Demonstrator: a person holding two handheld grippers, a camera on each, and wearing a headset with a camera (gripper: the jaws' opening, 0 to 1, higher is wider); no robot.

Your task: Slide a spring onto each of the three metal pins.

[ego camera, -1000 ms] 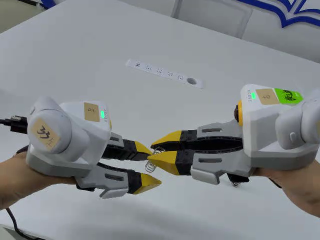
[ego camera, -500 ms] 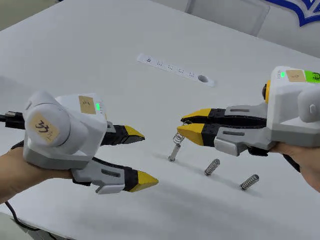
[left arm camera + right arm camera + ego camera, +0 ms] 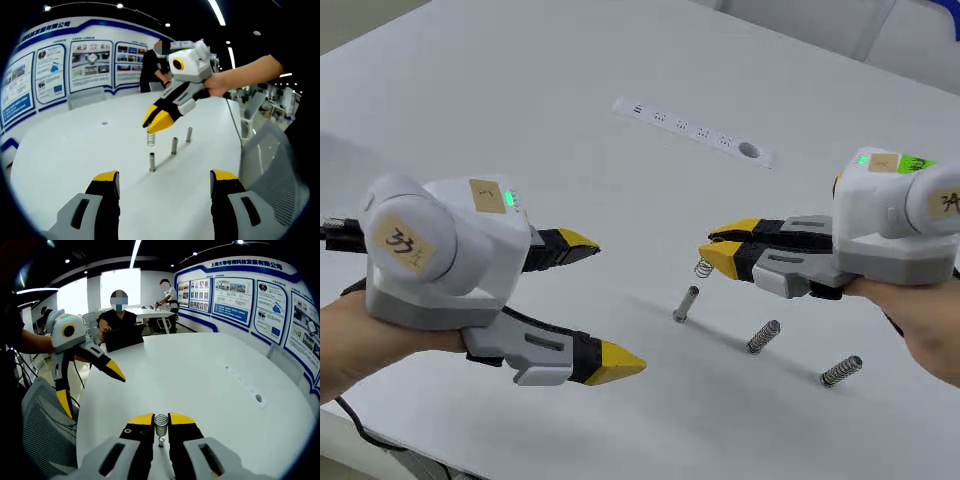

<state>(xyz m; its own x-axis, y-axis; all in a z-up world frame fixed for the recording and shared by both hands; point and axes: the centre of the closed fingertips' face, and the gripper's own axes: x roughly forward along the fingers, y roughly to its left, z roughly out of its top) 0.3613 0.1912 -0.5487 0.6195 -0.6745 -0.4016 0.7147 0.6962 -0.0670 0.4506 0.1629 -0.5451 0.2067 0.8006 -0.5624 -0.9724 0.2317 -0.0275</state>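
Three metal pins stand upright in a row on the white table (image 3: 500, 110). The nearest pin (image 3: 686, 303) is bare, while the middle pin (image 3: 763, 336) and far pin (image 3: 841, 370) each wear a spring. My right gripper (image 3: 720, 252) is shut on a loose spring (image 3: 703, 267), which hangs just above and beyond the bare pin. In the right gripper view the spring (image 3: 161, 426) sits between the closed yellow tips (image 3: 161, 419), with the pin top (image 3: 161, 442) below. My left gripper (image 3: 605, 300) is open and holds nothing, left of the pins. In the left gripper view, the bare pin (image 3: 152, 162) stands ahead.
A white power strip (image 3: 692, 130) lies farther back on the table. A black cable (image 3: 338, 236) runs off the left gripper at the left edge. A grey mesh chair (image 3: 272, 165) stands by the table, and a person (image 3: 120, 320) sits at the far side.
The two grippers have drawn apart. My right gripper moved right and slightly up with the spring, uncovering the three pins. The head camera also shifted.
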